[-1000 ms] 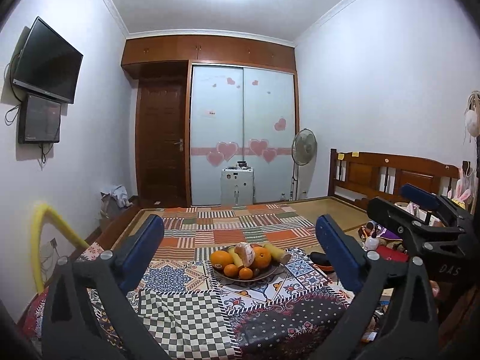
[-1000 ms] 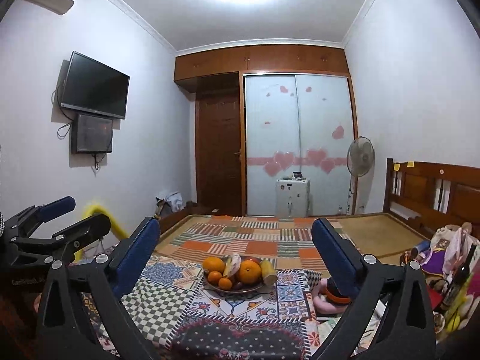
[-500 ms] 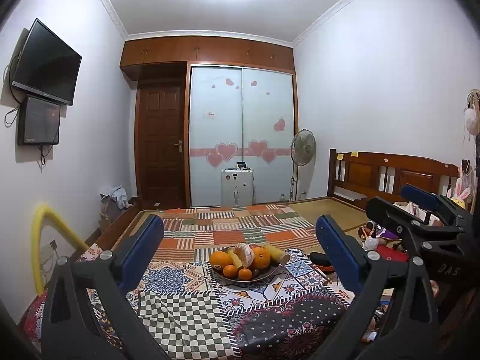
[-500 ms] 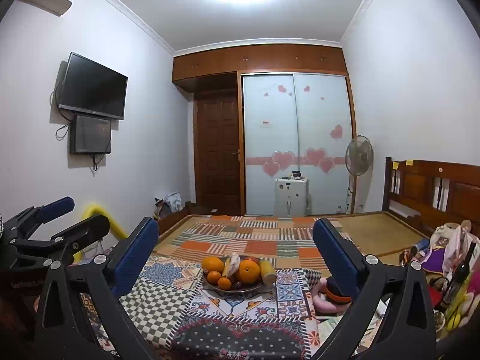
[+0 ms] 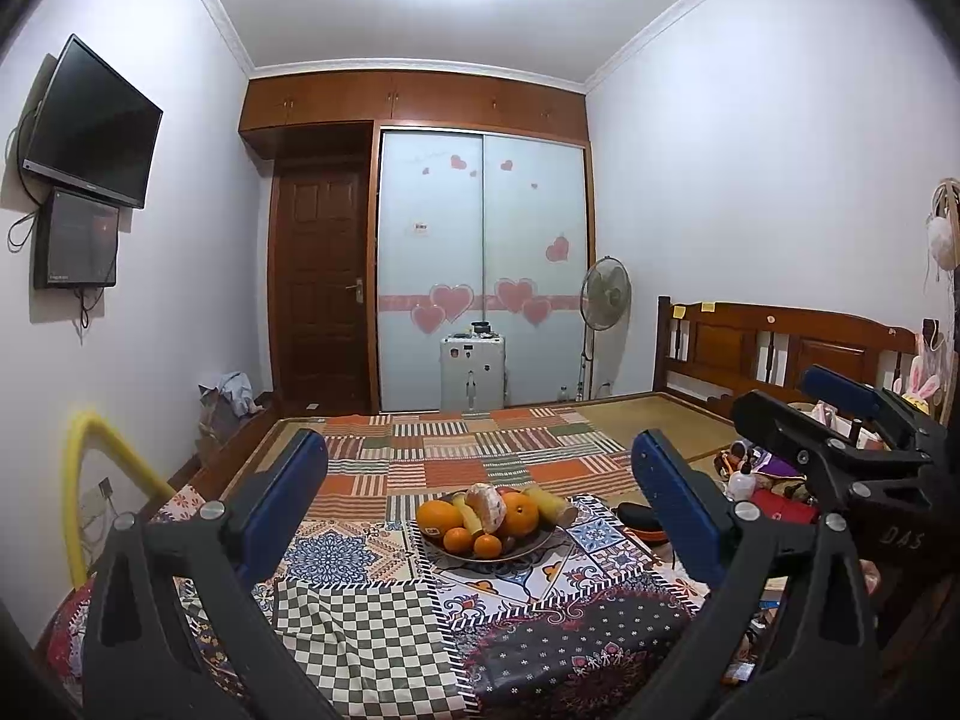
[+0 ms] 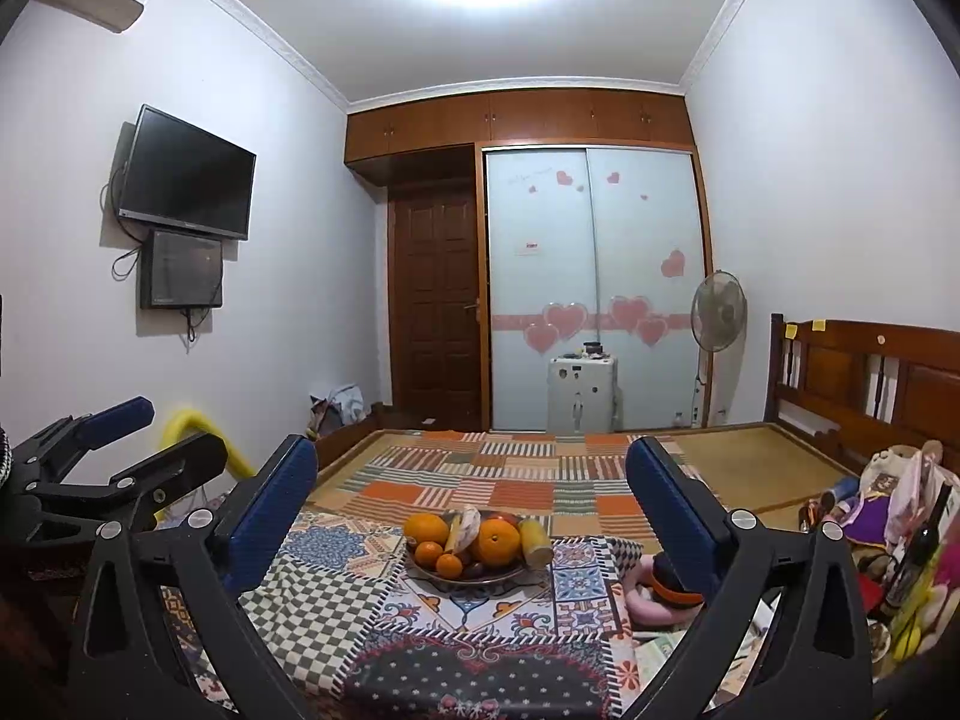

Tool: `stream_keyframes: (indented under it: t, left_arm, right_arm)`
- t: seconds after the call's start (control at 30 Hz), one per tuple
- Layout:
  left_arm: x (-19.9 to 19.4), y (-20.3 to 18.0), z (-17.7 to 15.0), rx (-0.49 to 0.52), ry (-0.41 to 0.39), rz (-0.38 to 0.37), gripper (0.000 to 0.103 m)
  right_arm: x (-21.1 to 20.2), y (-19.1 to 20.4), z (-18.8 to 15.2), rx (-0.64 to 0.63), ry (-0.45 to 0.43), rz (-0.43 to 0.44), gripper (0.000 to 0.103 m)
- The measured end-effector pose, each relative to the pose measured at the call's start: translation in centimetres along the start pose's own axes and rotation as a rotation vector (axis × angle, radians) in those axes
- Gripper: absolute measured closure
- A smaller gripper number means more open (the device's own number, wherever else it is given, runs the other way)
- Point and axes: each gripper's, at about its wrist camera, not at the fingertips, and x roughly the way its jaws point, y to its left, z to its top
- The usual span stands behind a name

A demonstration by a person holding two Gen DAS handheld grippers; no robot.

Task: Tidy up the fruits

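Left wrist view: looking along the left tongs (image 5: 480,504) toward a bed covered in patchwork cloths.
Left tongs: fingers (image 5: 287,498) standing wide apart, gripping nothing, hovering short of the fruit.
Plate (image 5: 528,545): sitting on the patterned cloth (image 5: 360,630) between the two blue pads as the camera sees it.
Fruit: a large orange (image 5: 439,517) lying at the plate's left, another orange (image 5: 519,511) sitting right of centre, two small tangerines (image 5: 459,538) resting at the front, a pale peeled piece (image 5: 485,504) lying on top, a yellow fruit (image 5: 553,504) sticking out at the right.
Right tongs (image 5: 798,405): showing at the right edge, held above the bedside clutter, jaws parted and carrying nothing.

Right wrist view: facing the same bed from slightly further right.
Right tongs here (image 6: 471,495): fingers (image 6: 672,510) spreading wide, nothing between them.
Plate in this view (image 6: 420,569): resting on the cloth ahead, framed between the pads, fruit heaped on it.
Left tongs here (image 6: 165,432): appearing at the left edge, jaws parted.
Pink object (image 6: 645,594): lying just beside the cloth's right border, partly behind the right finger.
Fan (image 6: 718,312): standing by the heart-stickered wardrobe doors (image 6: 594,300).
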Motion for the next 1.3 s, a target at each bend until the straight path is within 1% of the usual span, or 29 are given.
stream_keyframes:
  t: [0.77,0.9,1.3]
  left_arm:
    - [0.23,0.23,0.12,-0.005,0.001,-0.008,0.000]
    - [0.42,0.40,0.04,-0.012,0.011,-0.024,0.000]
    - [0.45,0.34,-0.06,-0.015,0.022,-0.030,0.000]
  right_arm:
    - [-0.20,0.02,0.55,0.000,0.003,-0.001,0.000]
    - [-0.06,-0.09,0.58,0.003,0.009,0.000,0.000]
    - [0.24,-0.14,0.49,0.003,0.021,0.001,0.000]
